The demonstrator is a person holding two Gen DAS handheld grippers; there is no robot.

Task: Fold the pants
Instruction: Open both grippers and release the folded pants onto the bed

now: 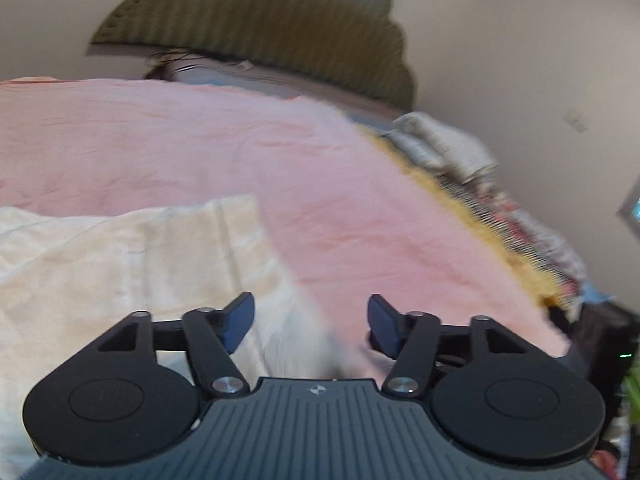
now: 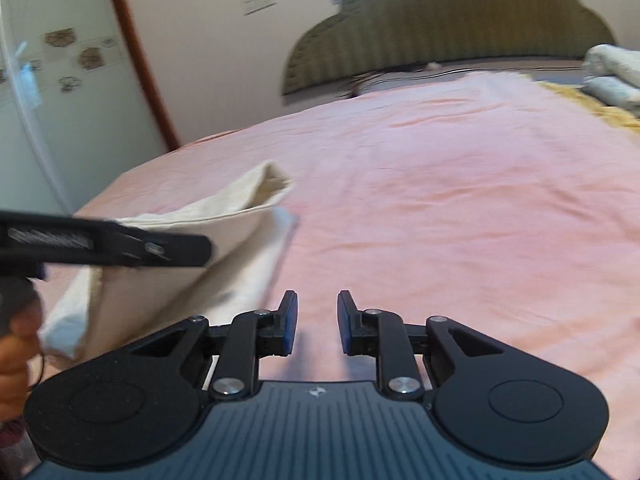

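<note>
1. Left wrist view: the left hand-held gripper [image 1: 311, 322] is spread wide, nothing between its fingers. The cream pants [image 1: 120, 264] are seen lying on the pink bed [image 1: 240, 140], below and left of the fingers, and look partly folded. A pile of folded laundry [image 1: 440, 148] is seen at the bed's far right edge, well apart from the pants. The headboard [image 1: 260, 28] is blurred.

2. Right wrist view: the right hand-held gripper [image 2: 317, 322] is parted by a narrow gap, empty, held over bare sheet just right of the pants [image 2: 224, 248]. The left hand-held gripper [image 2: 200, 246] is seen side-on at left, in front of the raised top layer of the pants; whether cloth is touched cannot be told from here. That layer stands up loosely, with its far corner gaping open.

3. Risk, judged: with neither gripper pinching cloth, the raised layer may slump unevenly, so a crooked fold could result.

4. Risk, judged: a pinch taken now might catch the sheet along with the pants, since both lie close under the fingers.
</note>
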